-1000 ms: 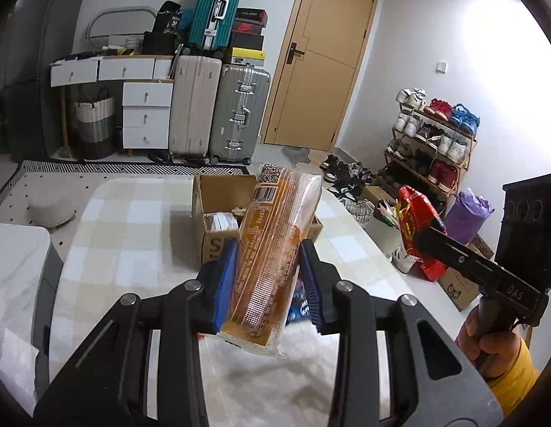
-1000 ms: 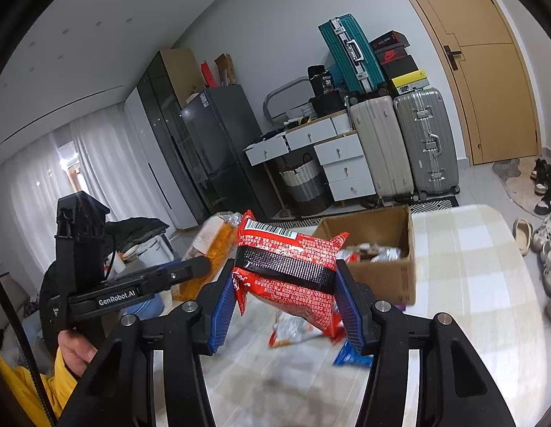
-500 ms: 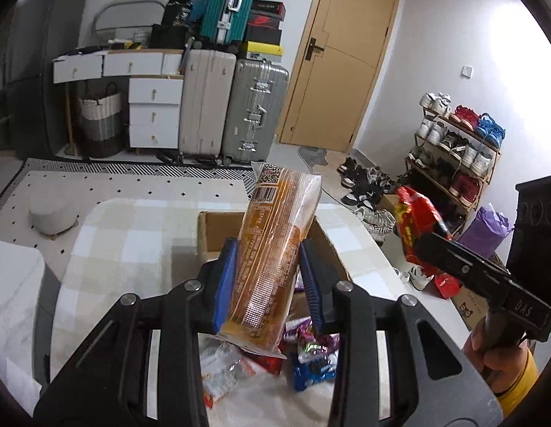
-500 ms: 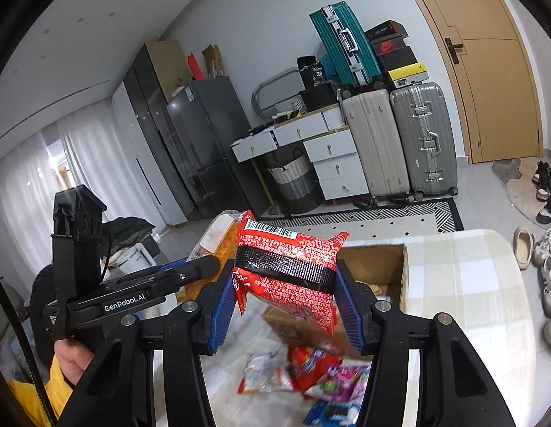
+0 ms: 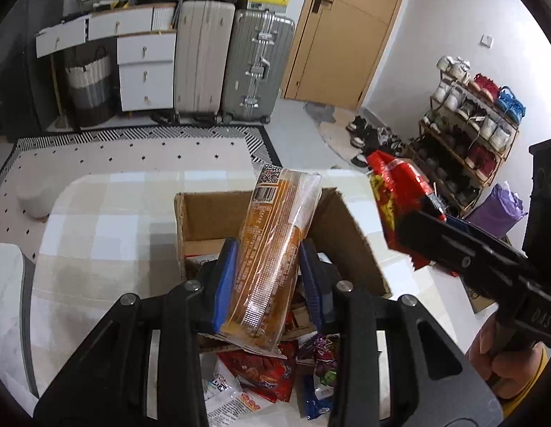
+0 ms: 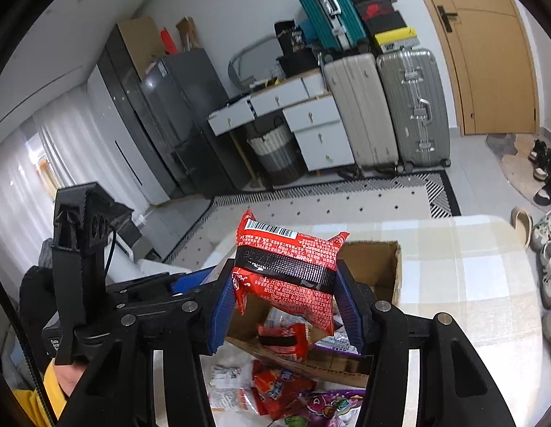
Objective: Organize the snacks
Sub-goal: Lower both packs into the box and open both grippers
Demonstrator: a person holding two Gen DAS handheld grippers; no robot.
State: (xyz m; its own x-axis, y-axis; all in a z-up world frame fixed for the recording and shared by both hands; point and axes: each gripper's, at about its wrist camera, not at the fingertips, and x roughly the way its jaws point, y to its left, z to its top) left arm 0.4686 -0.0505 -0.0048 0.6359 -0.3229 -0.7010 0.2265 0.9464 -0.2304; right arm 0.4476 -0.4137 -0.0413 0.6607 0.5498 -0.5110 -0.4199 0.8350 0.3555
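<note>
Your left gripper [image 5: 268, 281] clamps long orange clear-wrapped snack pack [image 5: 275, 249] over open brown cardboard box [image 5: 350, 235] on checked counter [image 5: 97, 235]. Your right gripper [image 6: 284, 302] pinches red crinkly snack packet [image 6: 289, 267] above same box. Loose snack bags [image 6: 275, 388] crowd counter before box; their labels unreadable, box contents mostly hidden.

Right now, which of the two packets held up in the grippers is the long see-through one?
The orange packet clamped in the left gripper: tall, narrow, clear-wrapped. The right gripper holds a squat, opaque red packet.
</note>
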